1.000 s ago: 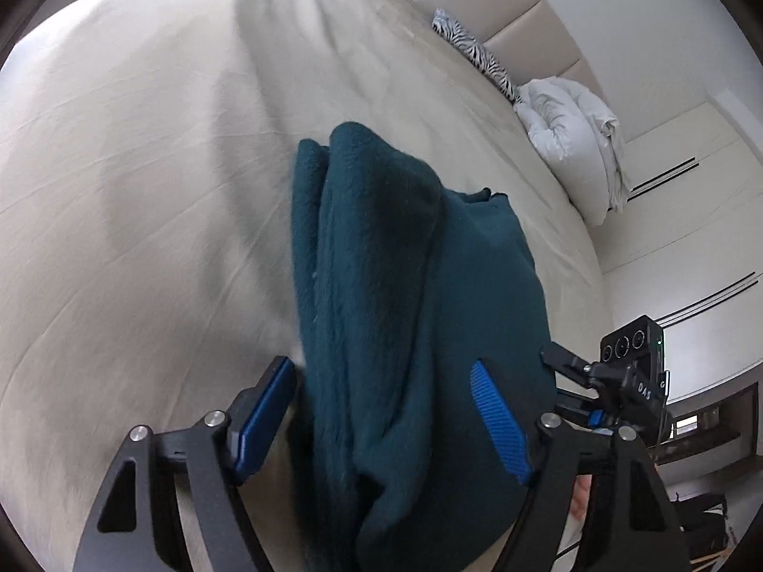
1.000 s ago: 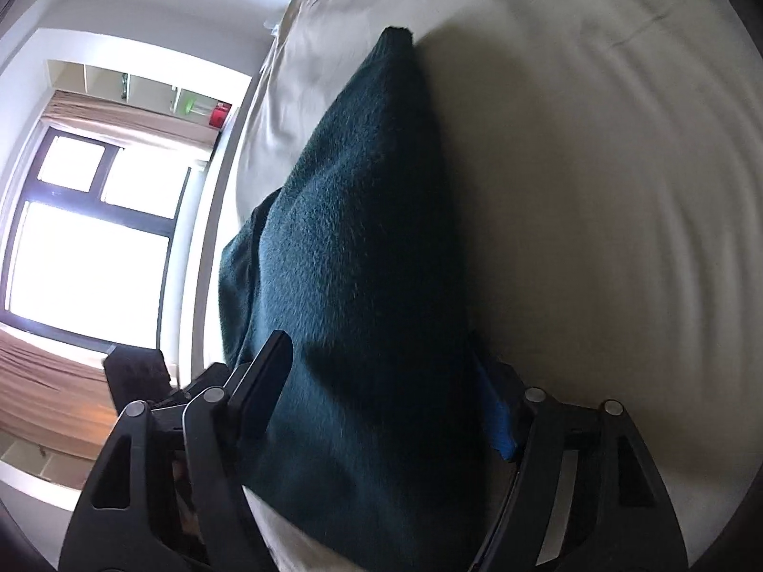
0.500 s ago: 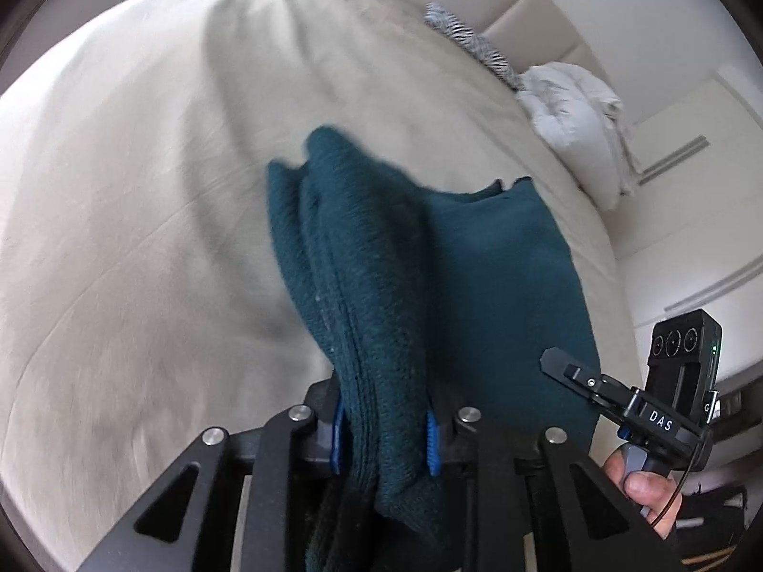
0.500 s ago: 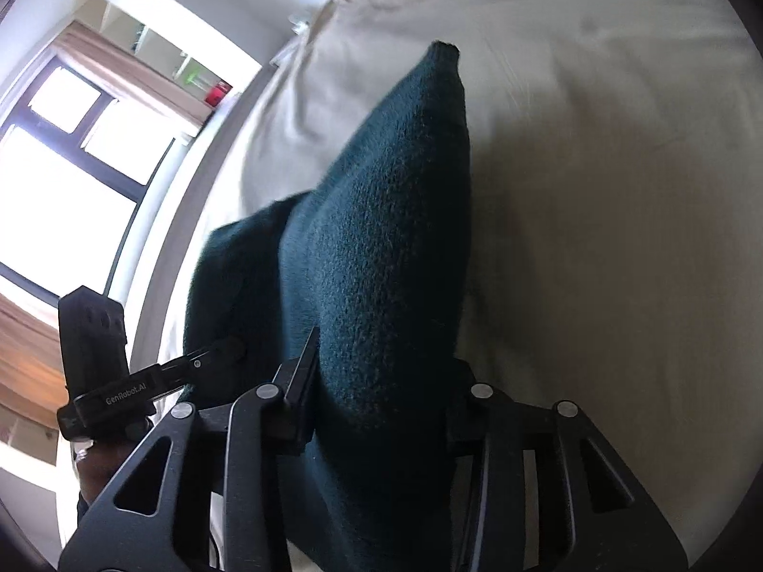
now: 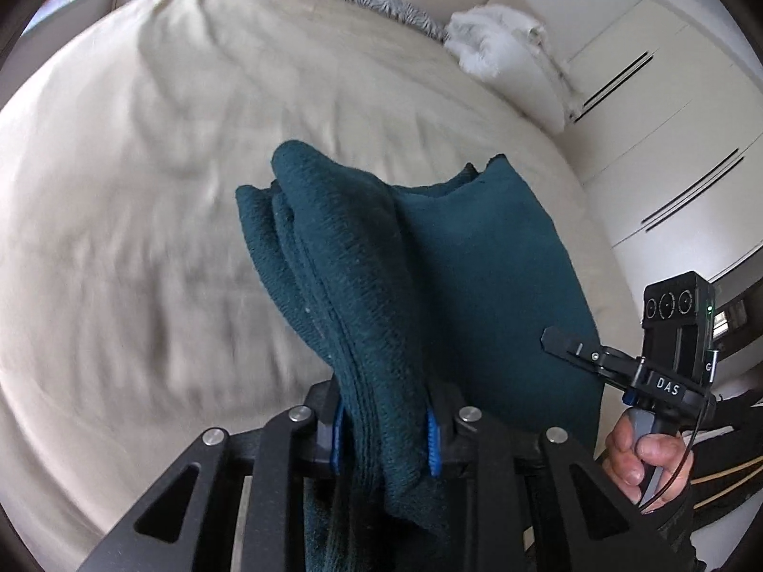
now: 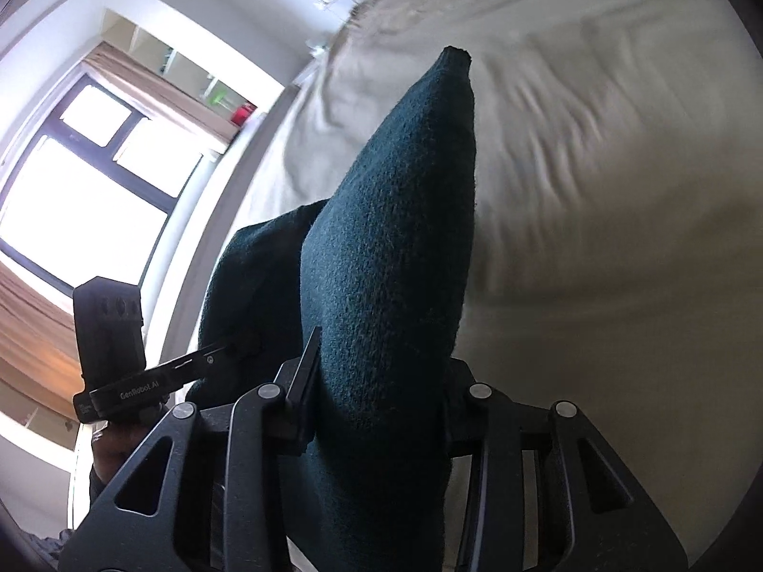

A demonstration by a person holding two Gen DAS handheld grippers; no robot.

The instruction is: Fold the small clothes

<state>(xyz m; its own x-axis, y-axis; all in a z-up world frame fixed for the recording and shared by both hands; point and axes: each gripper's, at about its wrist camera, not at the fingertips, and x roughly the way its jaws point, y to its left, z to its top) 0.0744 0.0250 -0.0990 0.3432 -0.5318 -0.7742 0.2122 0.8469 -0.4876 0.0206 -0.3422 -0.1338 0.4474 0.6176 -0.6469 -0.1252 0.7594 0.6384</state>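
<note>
A dark teal fleece garment (image 5: 429, 276) is lifted off the beige bed (image 5: 143, 214), bunched in thick folds. My left gripper (image 5: 385, 431) is shut on one bunched edge of it, blue pads pressing both sides. My right gripper (image 6: 376, 410) is shut on the other thick edge of the garment (image 6: 396, 238), which rises to a point above the jaws. In the left wrist view the right gripper's body (image 5: 667, 357) and the hand (image 5: 639, 457) holding it show at lower right. The left gripper's body (image 6: 114, 348) shows at left in the right wrist view.
The bed sheet (image 6: 596, 167) spreads wide under the garment. A zebra-pattern pillow (image 5: 386, 0) and a white duvet heap (image 5: 505, 47) lie at the headboard end. White wardrobe doors (image 5: 667, 119) stand beyond the bed. A bright window (image 6: 81, 200) is at the other side.
Both grippers closed from wide open onto the garment's edges a second ago, then raised it off the bed and carried it across; the cloth now hangs between them.
</note>
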